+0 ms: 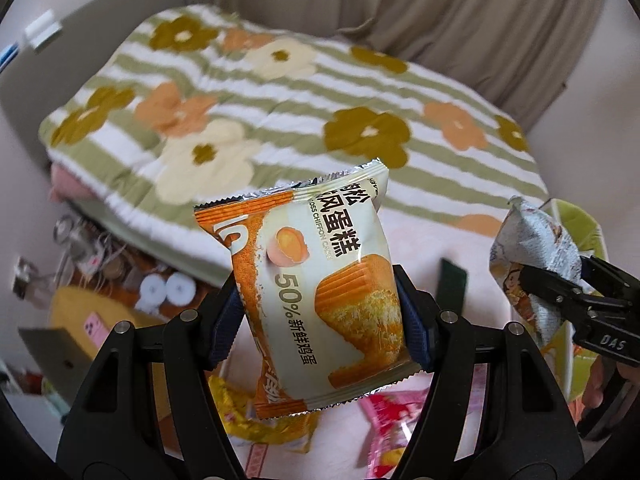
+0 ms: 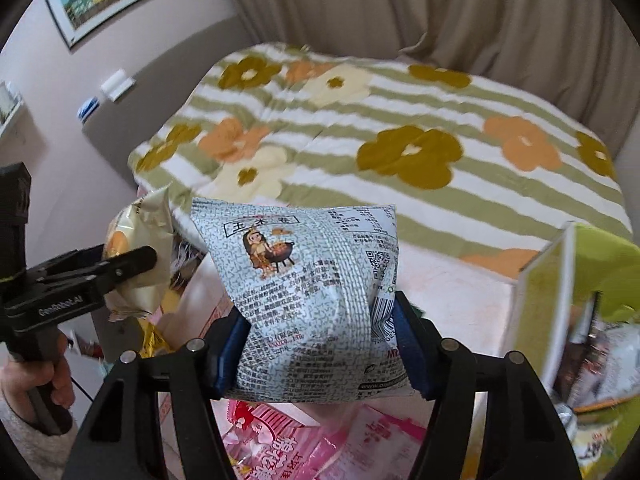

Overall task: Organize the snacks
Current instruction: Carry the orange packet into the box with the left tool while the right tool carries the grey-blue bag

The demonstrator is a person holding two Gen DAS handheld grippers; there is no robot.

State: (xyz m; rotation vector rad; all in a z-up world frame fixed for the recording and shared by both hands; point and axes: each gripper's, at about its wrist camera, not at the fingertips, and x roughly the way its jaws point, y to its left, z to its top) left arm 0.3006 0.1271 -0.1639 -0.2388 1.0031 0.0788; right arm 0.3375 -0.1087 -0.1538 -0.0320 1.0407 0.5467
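My left gripper is shut on an orange and cream chiffon cake packet, held upright in the air above the pink surface. My right gripper is shut on a silver-grey corn snack bag with a cartoon figure on it, also held aloft. In the left wrist view the right gripper and its silver bag show at the right edge. In the right wrist view the left gripper and its cake packet show at the left.
Pink snack packets and a yellow packet lie on the pink surface below. A green and white box with packets inside stands at the right. A bed with a flowered, striped blanket lies ahead. Clutter sits on the floor at left.
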